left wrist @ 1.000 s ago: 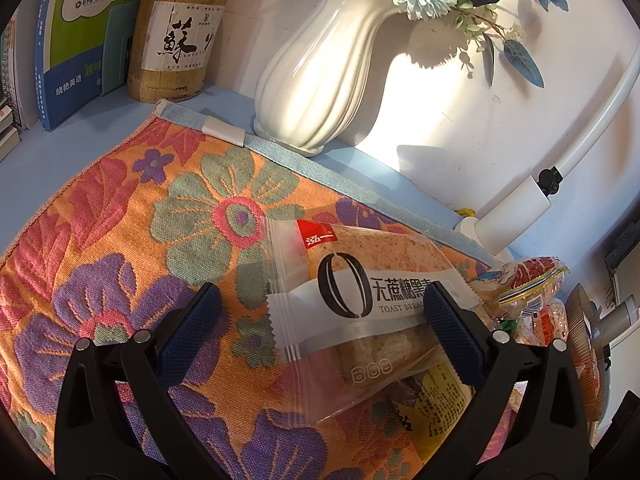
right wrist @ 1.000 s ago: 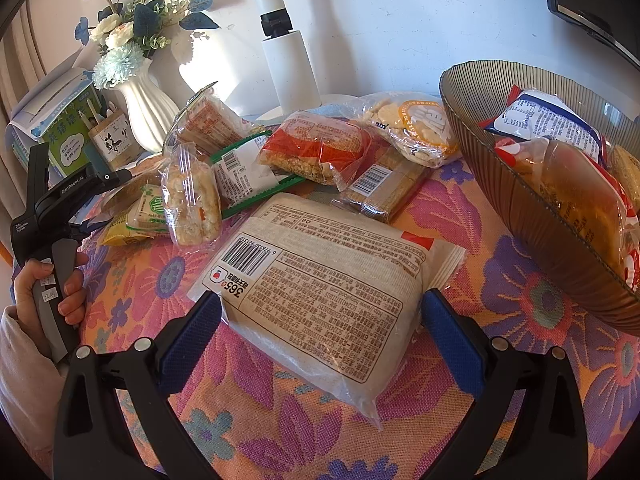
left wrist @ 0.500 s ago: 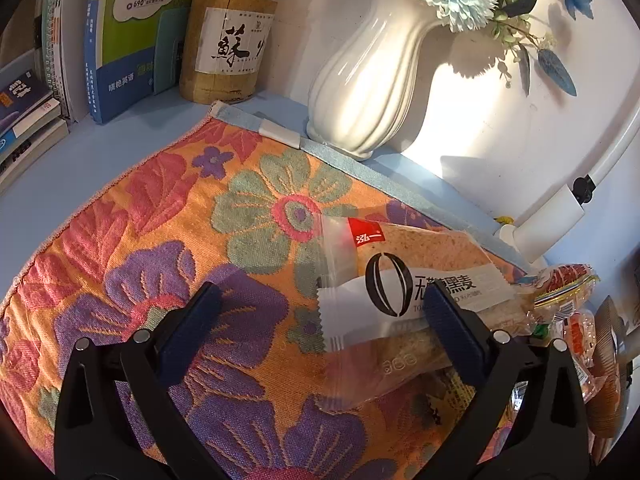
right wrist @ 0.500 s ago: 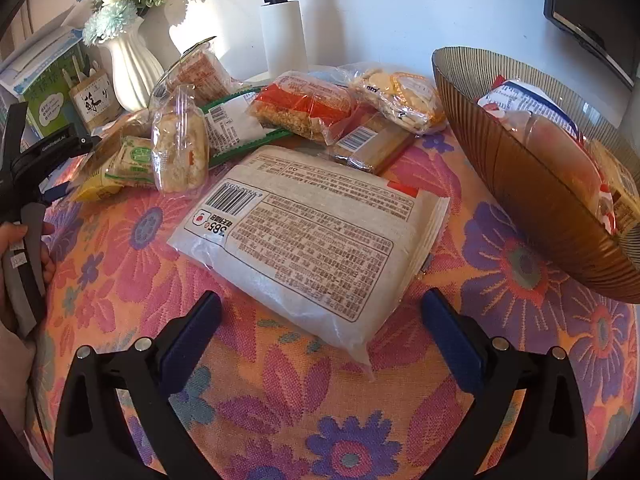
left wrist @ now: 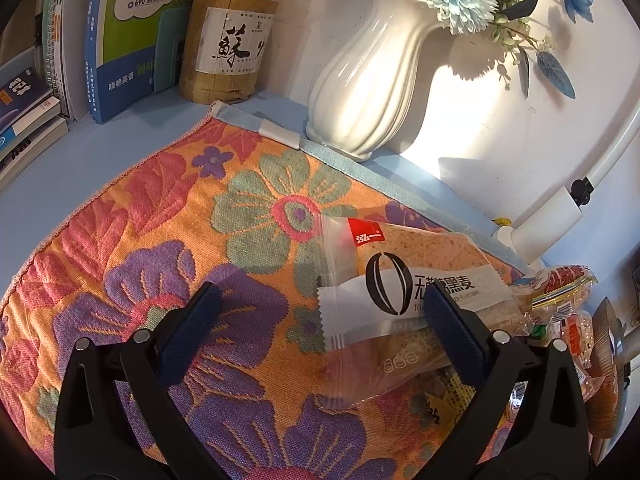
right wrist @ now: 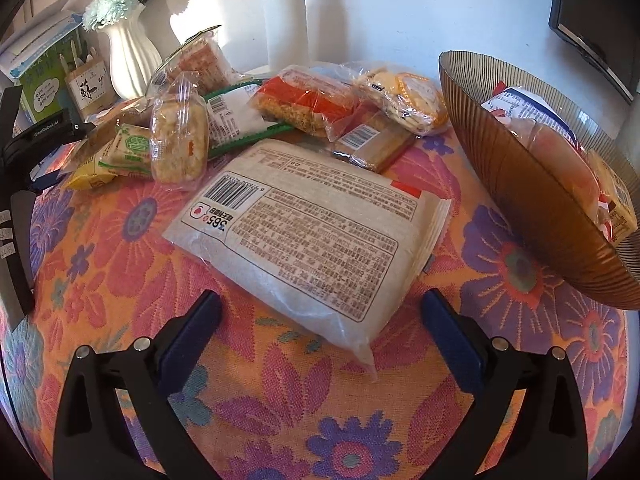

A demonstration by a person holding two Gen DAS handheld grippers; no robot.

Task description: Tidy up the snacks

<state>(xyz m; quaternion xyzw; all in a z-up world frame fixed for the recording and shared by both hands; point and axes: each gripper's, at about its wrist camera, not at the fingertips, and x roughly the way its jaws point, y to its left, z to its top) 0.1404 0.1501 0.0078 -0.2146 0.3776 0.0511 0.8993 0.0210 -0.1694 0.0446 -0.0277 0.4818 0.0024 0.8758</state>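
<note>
A clear toast packet [left wrist: 404, 280] with a white band lies on the floral cloth [left wrist: 160, 216], ahead and right of my open left gripper [left wrist: 320, 312]; its near corner reaches between the fingers. In the right wrist view a big white bread bag [right wrist: 316, 240] lies label-up just beyond my open right gripper [right wrist: 320, 316], which holds nothing. Behind it lie several smaller snack packs [right wrist: 308, 100]. A brown ribbed bowl [right wrist: 520, 184] at the right holds several packets. The left gripper's black body [right wrist: 36, 140] shows at the left edge.
A white vase [left wrist: 368, 88] with blue flowers, a bamboo pen holder [left wrist: 224, 48] and books [left wrist: 116, 36] stand along the back wall. A white lamp base [right wrist: 286, 28] stands behind the snacks. A dark screen [right wrist: 596, 20] is at the upper right.
Both grippers have pulled back from the packets. The toast packet now lies further right of the left gripper, and the bread bag no longer sits between the right fingers.
</note>
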